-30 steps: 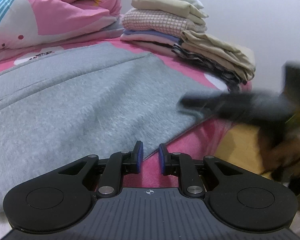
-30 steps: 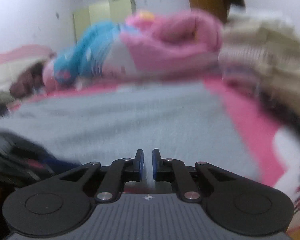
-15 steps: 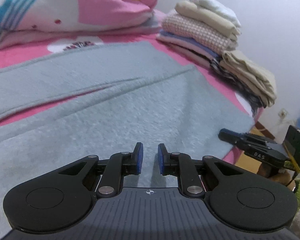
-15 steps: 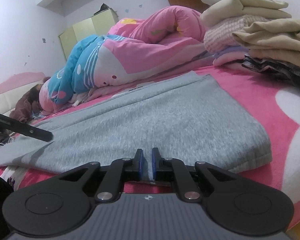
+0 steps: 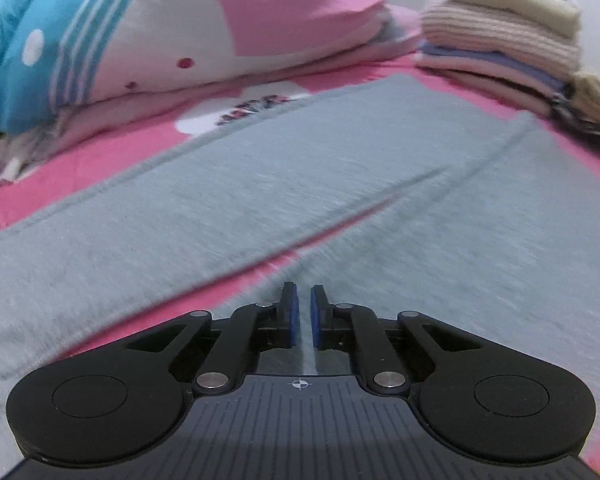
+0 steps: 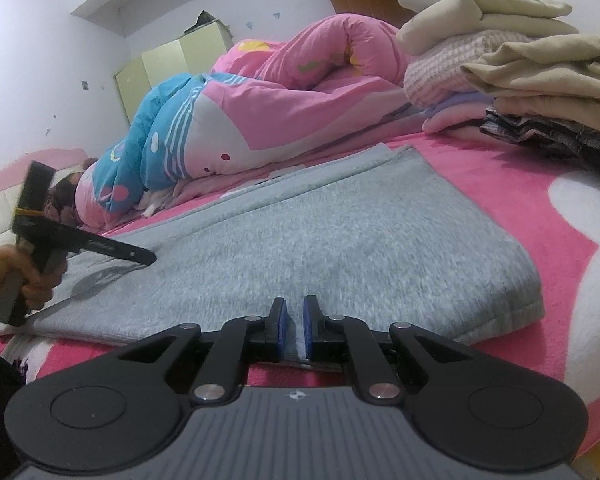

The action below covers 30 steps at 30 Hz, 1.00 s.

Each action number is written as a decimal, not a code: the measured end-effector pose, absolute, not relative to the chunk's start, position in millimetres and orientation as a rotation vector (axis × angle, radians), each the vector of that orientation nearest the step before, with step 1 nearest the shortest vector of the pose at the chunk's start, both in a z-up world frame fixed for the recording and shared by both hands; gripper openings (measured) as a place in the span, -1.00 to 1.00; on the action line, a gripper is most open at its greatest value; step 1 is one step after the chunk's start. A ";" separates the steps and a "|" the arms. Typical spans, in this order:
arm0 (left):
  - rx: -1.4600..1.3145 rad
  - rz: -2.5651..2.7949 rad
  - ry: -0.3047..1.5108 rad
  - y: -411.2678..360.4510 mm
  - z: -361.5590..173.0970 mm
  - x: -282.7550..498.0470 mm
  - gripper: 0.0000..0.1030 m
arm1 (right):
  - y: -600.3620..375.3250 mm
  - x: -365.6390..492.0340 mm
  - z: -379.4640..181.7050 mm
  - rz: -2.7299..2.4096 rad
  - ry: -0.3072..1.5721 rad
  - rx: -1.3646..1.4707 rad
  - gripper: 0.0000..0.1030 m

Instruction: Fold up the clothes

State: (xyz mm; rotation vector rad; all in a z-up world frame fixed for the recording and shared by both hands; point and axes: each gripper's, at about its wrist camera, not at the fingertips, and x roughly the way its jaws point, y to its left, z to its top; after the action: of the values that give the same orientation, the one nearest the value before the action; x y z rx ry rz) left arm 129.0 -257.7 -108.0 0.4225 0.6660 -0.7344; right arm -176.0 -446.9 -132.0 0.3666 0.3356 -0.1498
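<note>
On a pink bed [image 5: 112, 160], the left view shows grey trousers [image 5: 260, 184] spread flat, their two legs parted by a sliver of sheet; the left tongs [image 5: 302, 316] hover over the near leg, jaws a narrow gap apart with nothing clearly between them. Far right stands a pile of folded clothes [image 5: 500, 40]. In the right view, the right tongs [image 6: 291, 330] sit at the trousers' [image 6: 340, 248] near hem, jaws nearly closed on a strip of grey cloth. The left tongs [image 6: 144, 257] hang over the fabric. The trousers lie unfolded, their folding judged outstanding.
</note>
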 end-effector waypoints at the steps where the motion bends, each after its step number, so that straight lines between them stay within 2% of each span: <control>1: 0.440 -0.716 0.652 -259.2 -110.5 130.3 -0.84 | -447.0 -176.2 -132.2 -0.149 0.334 0.367 -0.86; 6: 0.526 -0.686 0.572 -263.9 -112.4 125.5 -0.84 | -446.6 -177.3 -133.8 -0.147 0.328 0.366 -0.86; 11: 0.555 -0.745 0.451 -258.6 -83.7 96.7 -0.84 | -446.5 -177.7 -134.8 -0.146 0.321 0.362 -0.86; 14: 0.490 -0.899 0.504 -264.9 -69.0 79.5 -0.84 | -447.6 -177.2 -135.2 -0.144 0.317 0.371 -0.86; 17: 0.477 -1.016 0.641 -287.9 -84.9 76.3 -0.84 | -447.9 -176.9 -135.3 -0.143 0.316 0.371 -0.86; 23: 0.483 -0.897 0.617 -311.2 -104.0 110.6 -0.81 | -446.1 -176.9 -134.8 -0.153 0.318 0.370 -0.86; 30: 0.288 -0.851 0.695 -231.4 -54.9 118.6 -0.80 | -444.4 -177.6 -135.8 -0.159 0.313 0.373 -0.86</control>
State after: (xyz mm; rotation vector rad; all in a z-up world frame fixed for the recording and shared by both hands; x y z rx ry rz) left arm 118.6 -231.4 -54.9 0.2877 0.6947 -0.8514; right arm -177.6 -444.4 -135.8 0.3728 0.3129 -0.1595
